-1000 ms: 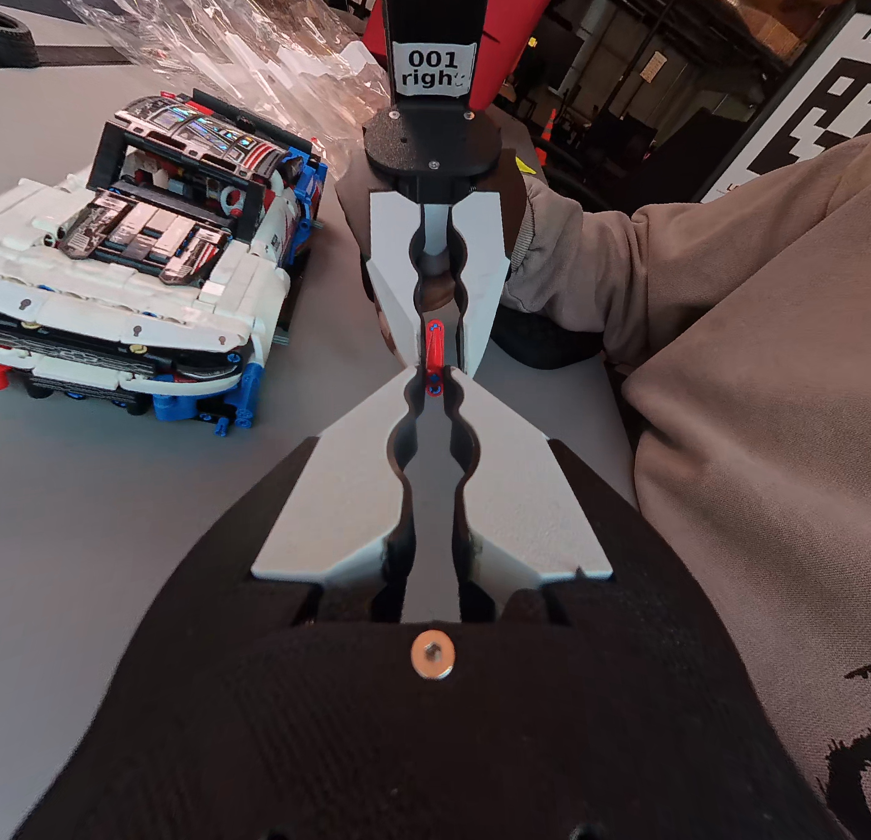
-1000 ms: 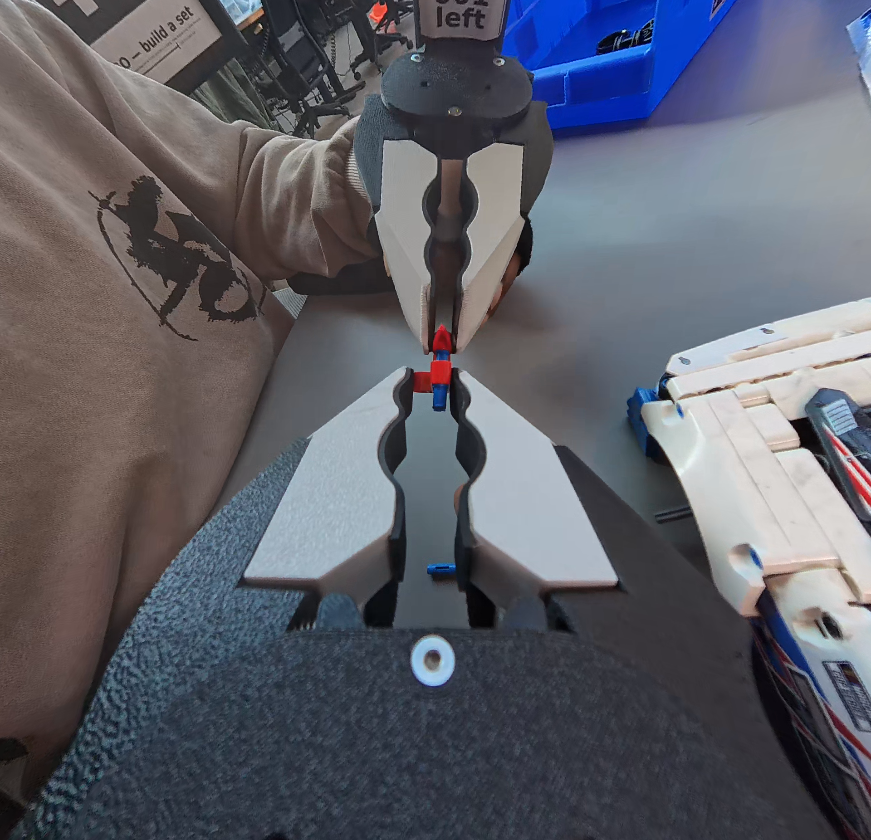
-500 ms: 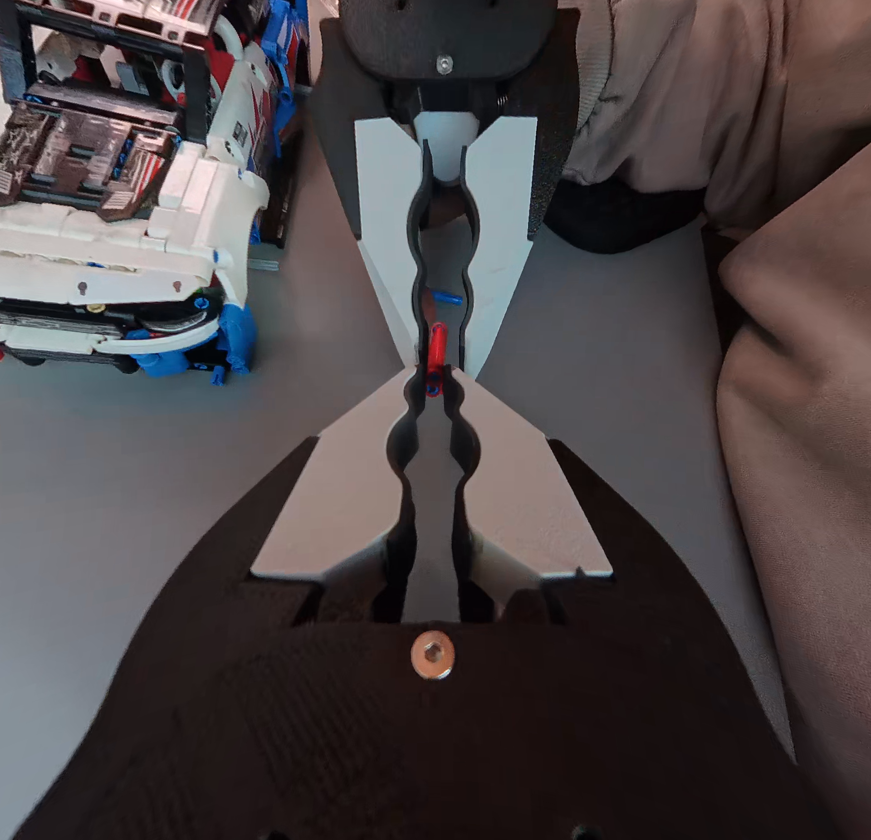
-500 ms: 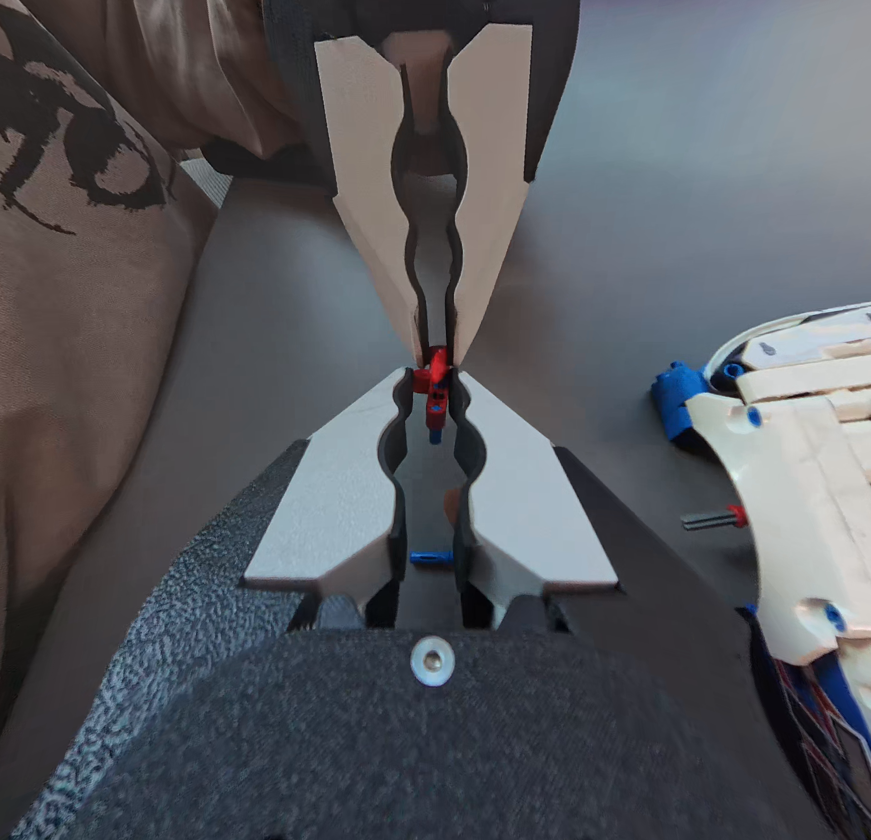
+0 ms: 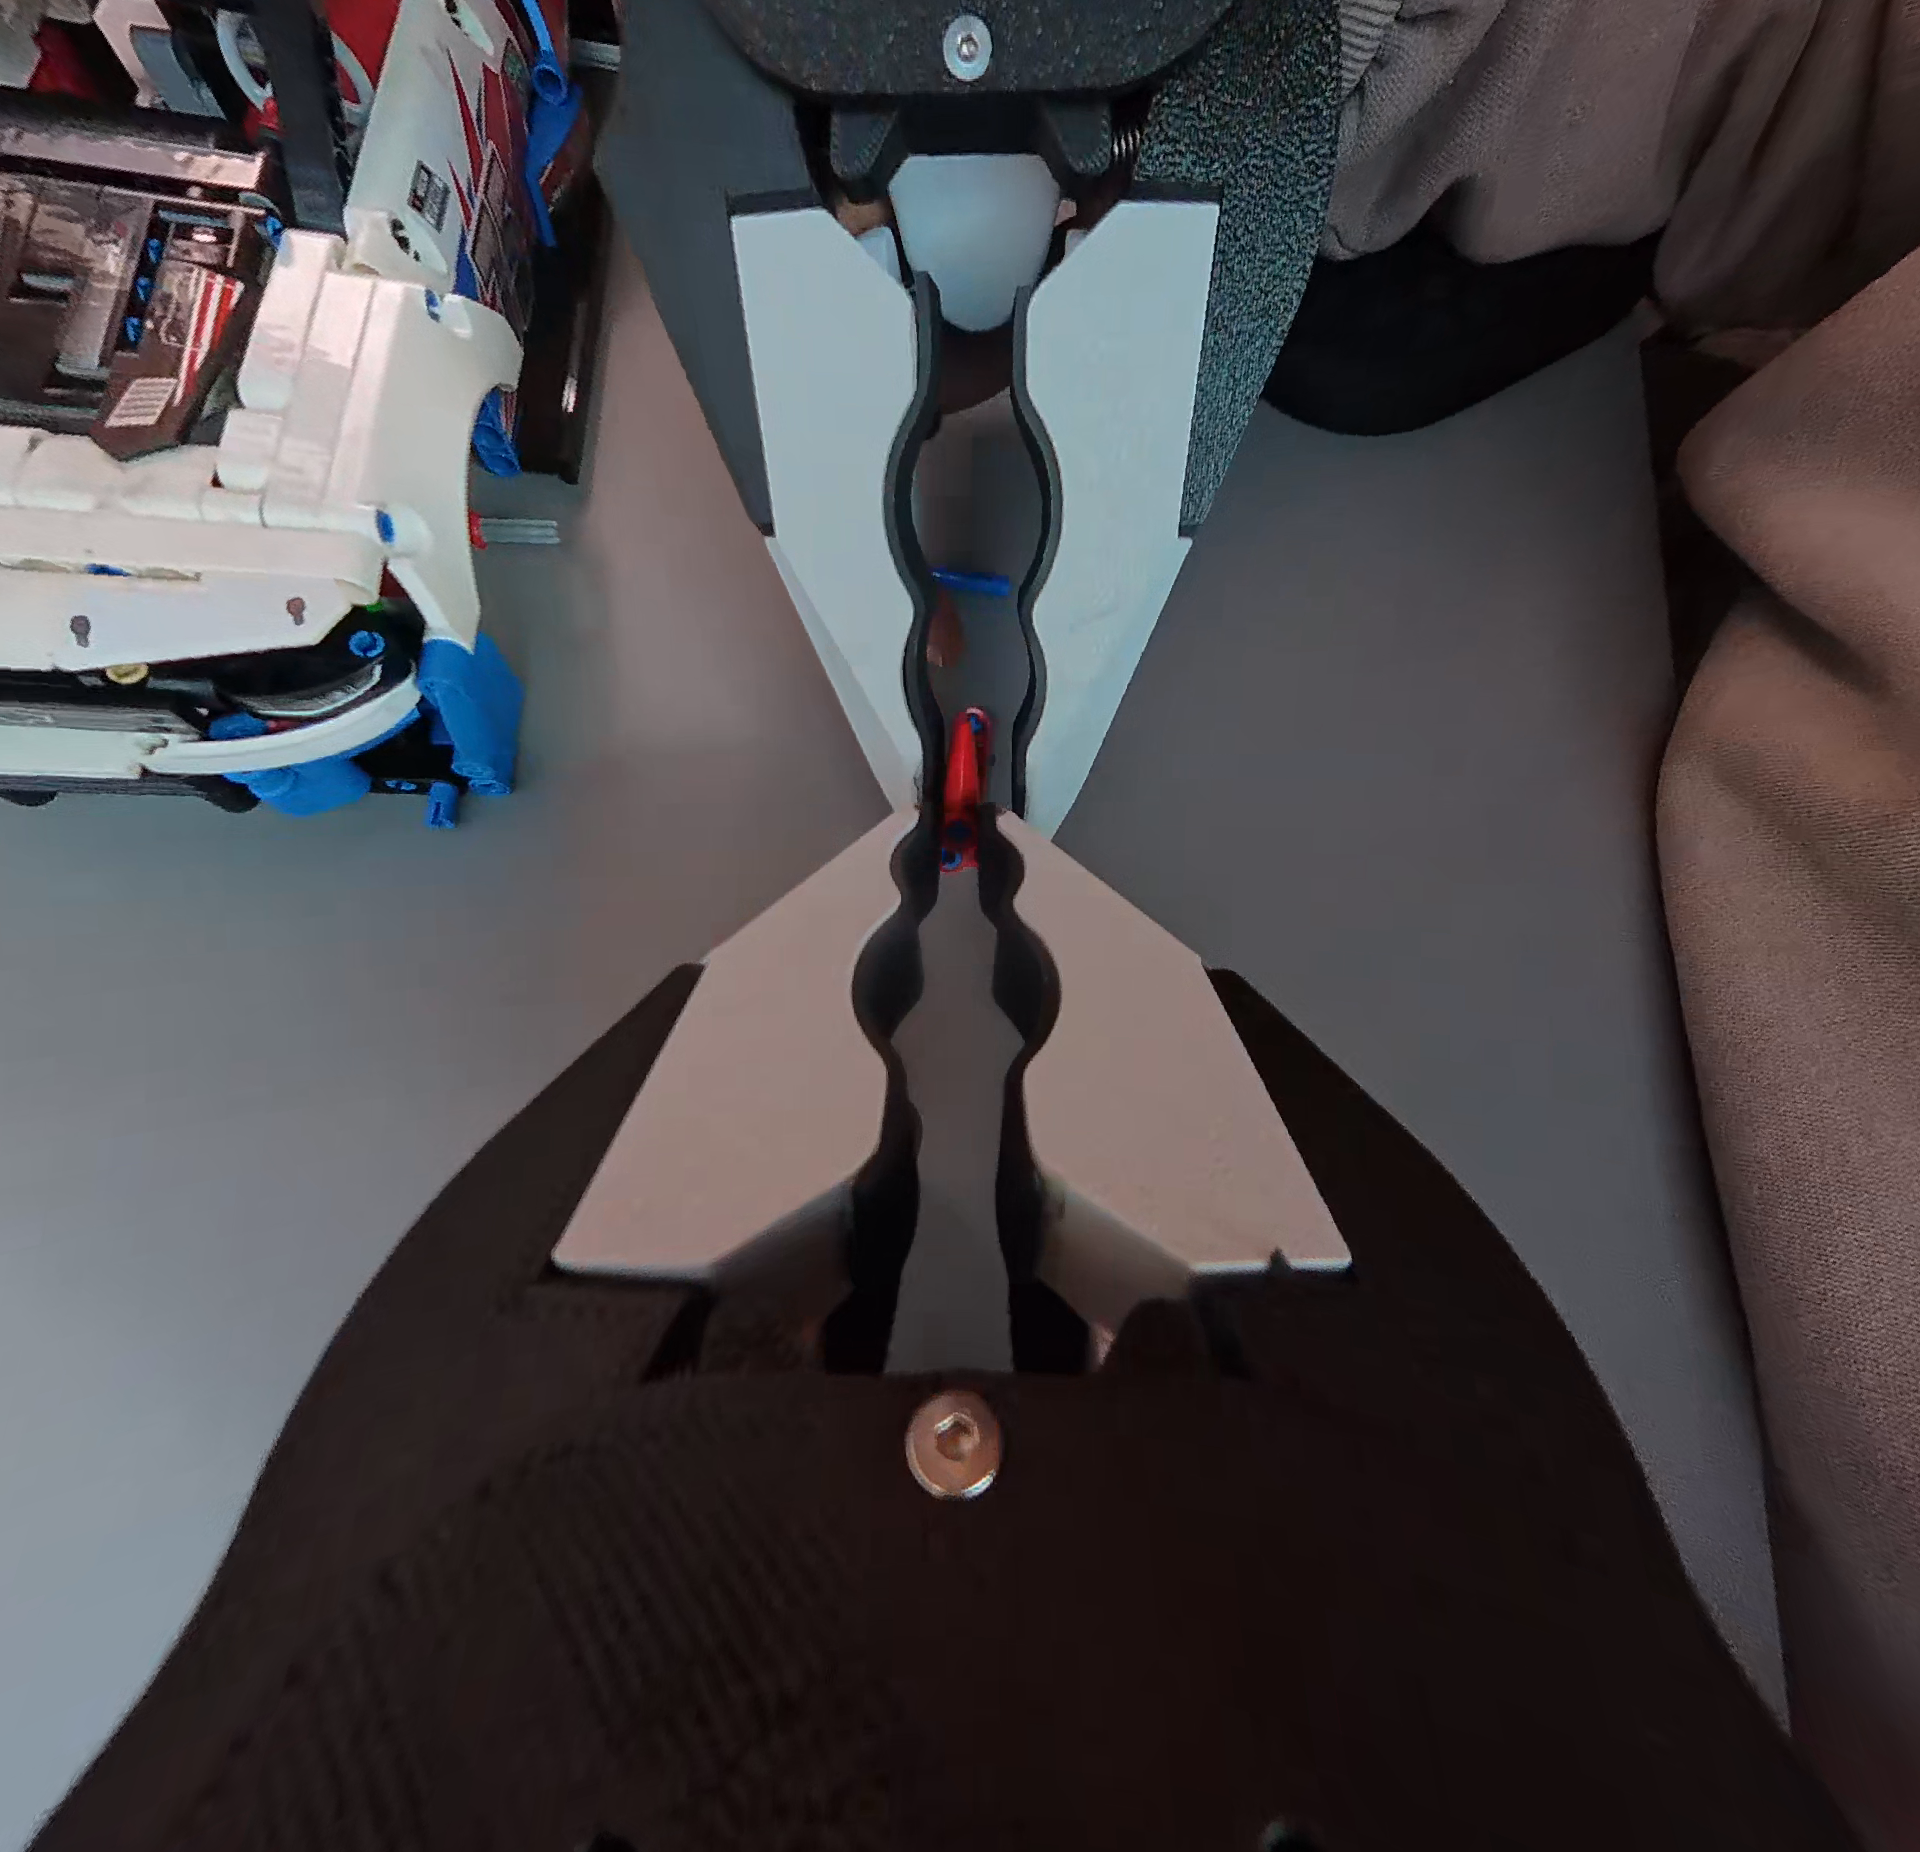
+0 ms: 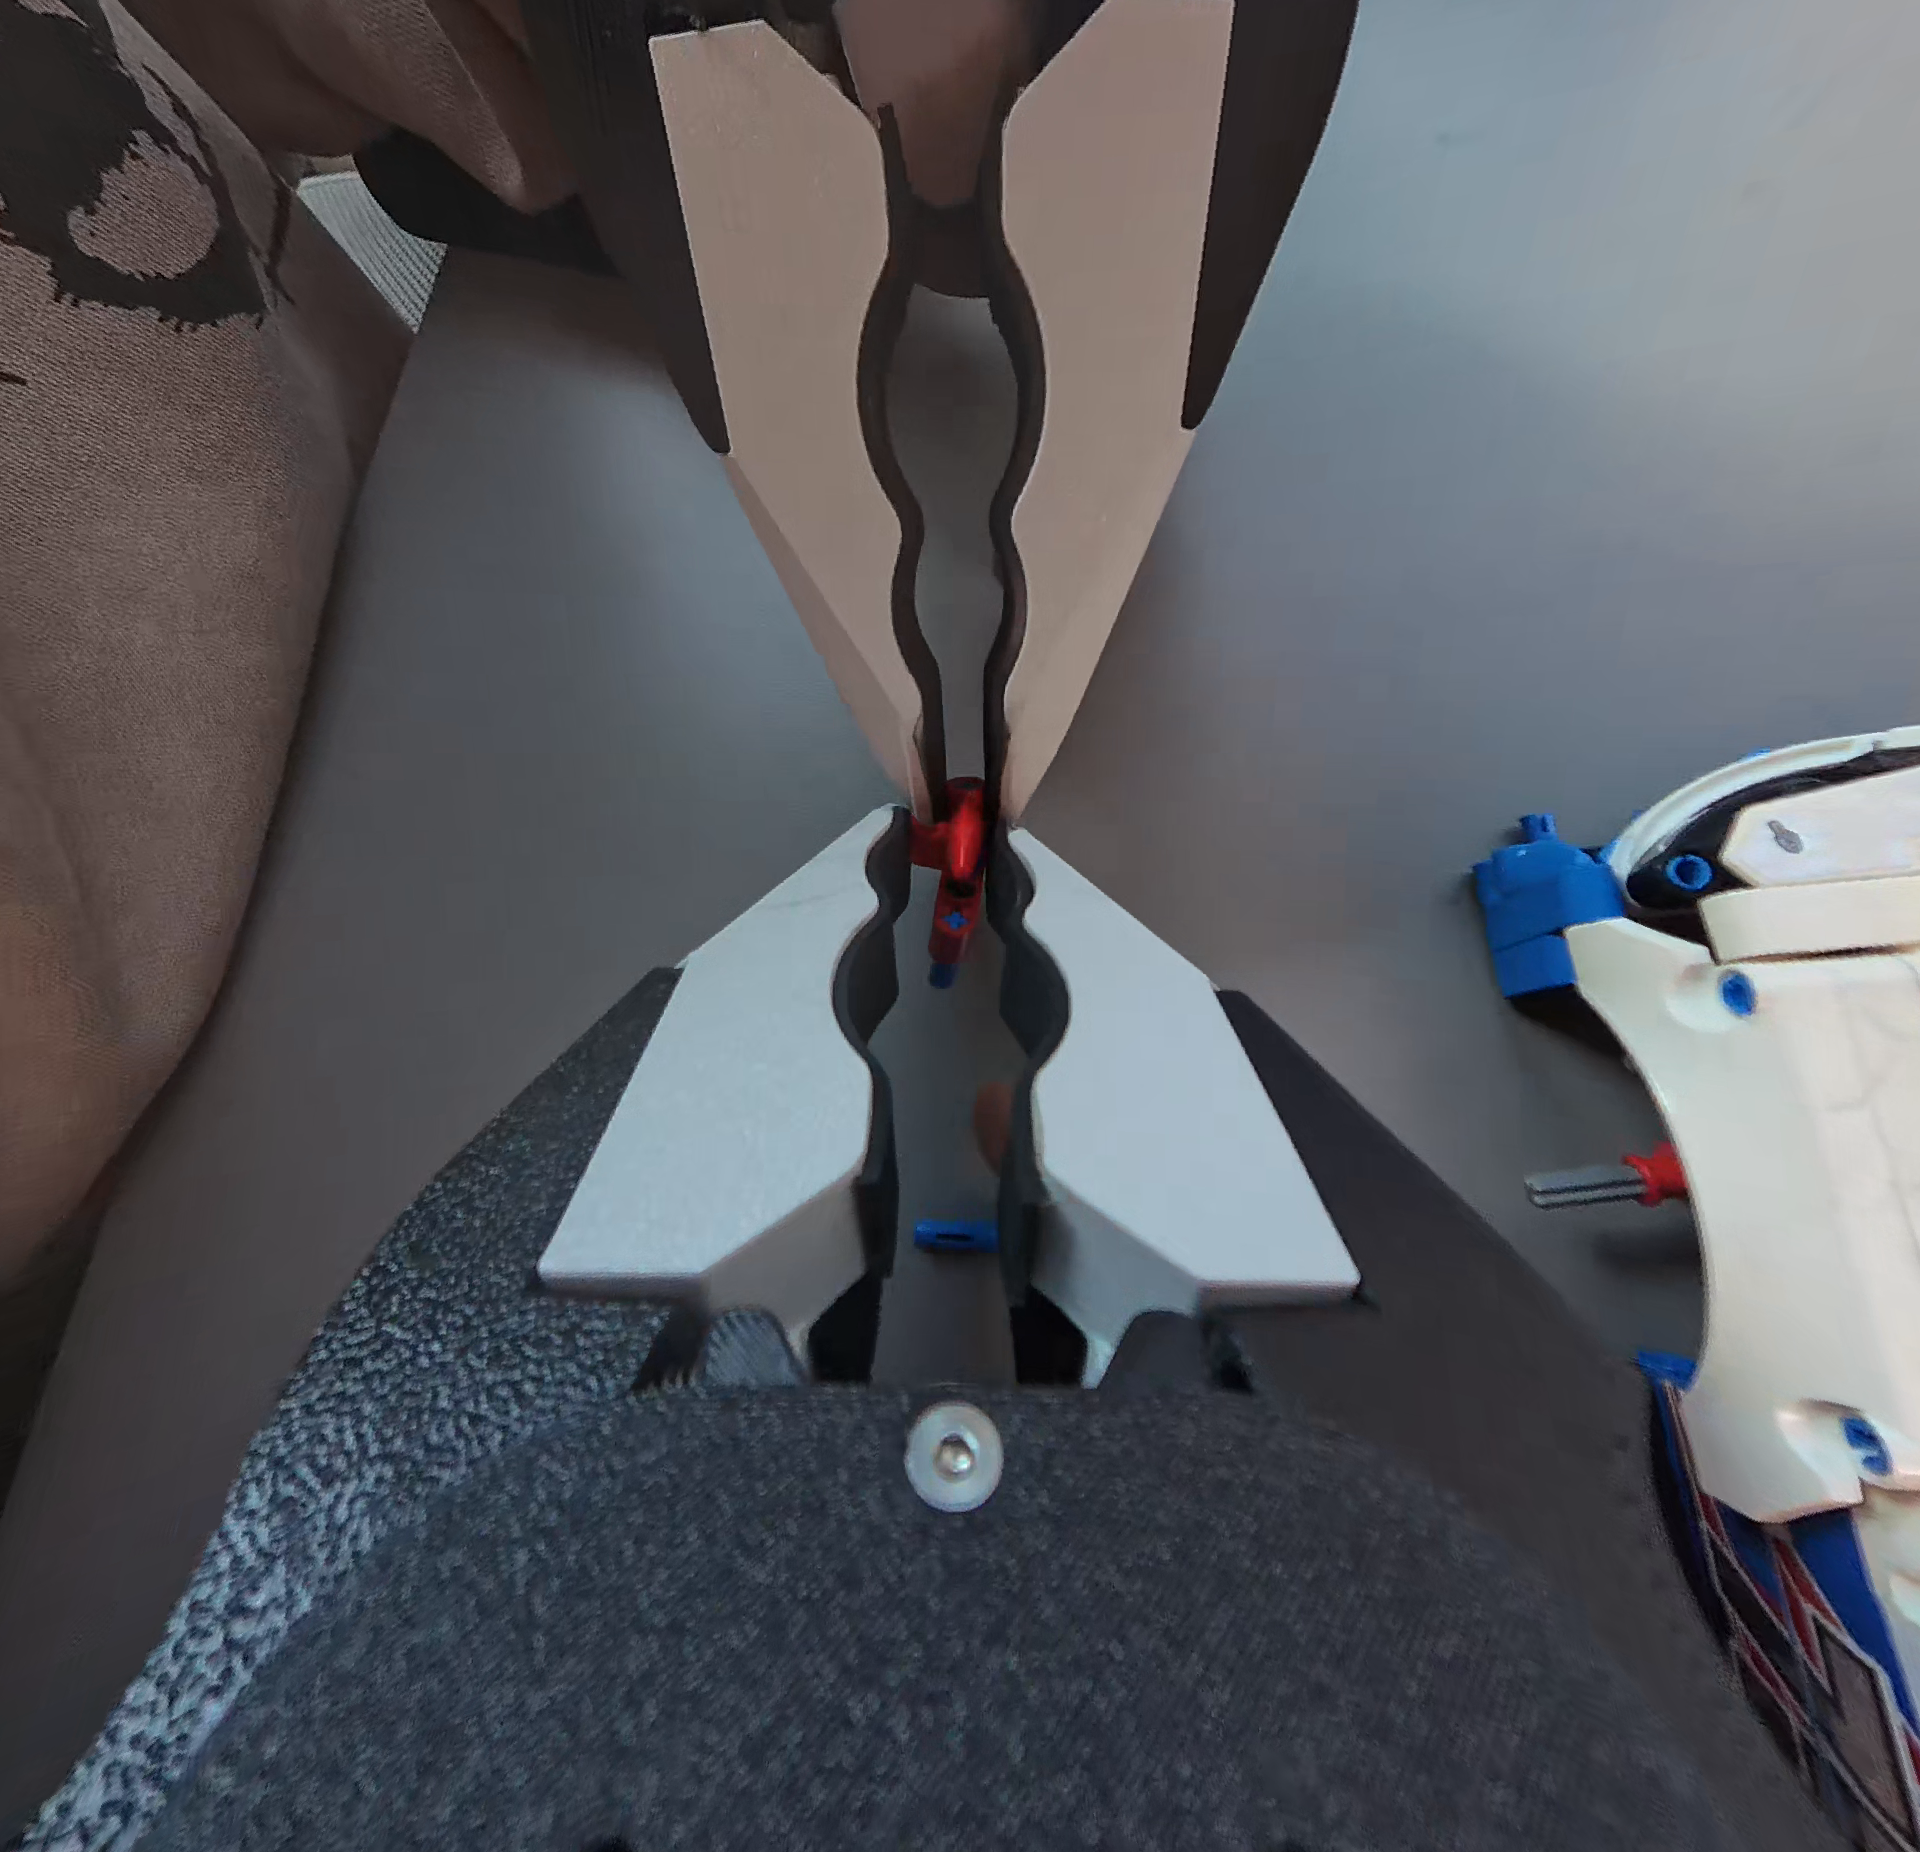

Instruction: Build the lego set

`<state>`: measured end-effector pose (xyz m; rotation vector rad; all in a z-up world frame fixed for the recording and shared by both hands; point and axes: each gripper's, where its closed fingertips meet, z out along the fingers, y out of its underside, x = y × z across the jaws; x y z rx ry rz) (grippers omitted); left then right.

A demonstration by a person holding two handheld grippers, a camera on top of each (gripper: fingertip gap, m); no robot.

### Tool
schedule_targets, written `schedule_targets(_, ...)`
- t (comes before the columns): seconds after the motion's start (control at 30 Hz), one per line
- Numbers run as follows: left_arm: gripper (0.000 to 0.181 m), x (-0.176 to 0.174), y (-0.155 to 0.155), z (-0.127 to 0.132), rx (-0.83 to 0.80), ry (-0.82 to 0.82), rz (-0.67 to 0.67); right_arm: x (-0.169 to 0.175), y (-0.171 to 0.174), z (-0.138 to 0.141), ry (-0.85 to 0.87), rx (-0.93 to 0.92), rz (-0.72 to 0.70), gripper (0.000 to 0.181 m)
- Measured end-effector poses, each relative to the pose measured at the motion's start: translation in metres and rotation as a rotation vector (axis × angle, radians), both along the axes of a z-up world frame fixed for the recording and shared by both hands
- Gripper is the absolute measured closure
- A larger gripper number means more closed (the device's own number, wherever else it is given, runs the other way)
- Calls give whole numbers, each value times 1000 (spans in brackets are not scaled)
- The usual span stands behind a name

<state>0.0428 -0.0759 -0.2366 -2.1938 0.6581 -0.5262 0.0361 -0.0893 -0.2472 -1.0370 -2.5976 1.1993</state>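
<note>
Left wrist view: we pinch a small red piece (image 5: pixel 964 794) between both tip-to-tip grippers, left gripper (image 5: pixel 956 846) and right gripper (image 6: pixel 951 846), above the bench (image 5: pixel 312 971); the lego car (image 5: pixel 260 452) sits beside them.

You have a small red piece (image 5: pixel 964 779) with a blue pin (image 6: pixel 943 971) pinched between both sets of fingers; left of it sits the white-and-blue lego car (image 5: pixel 260 514), and a loose blue pin (image 6: pixel 954 1232) lies beneath it.

The right gripper (image 6: pixel 951 846) and left gripper (image 6: pixel 956 779) meet tip to tip, both pinching a small red piece (image 6: pixel 956 836) above the desk (image 6: pixel 1455 452).
</note>
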Motion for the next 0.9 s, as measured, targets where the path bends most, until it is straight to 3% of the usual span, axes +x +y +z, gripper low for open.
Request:
schedule_targets(0.53,176,-2,-3,-9,-22,-12,-24,1,3,-2,59,60,14,167)
schedule_targets(0.9,176,0,0,-5,-1,-73,-21,2,19,5,62,106,-35,153)
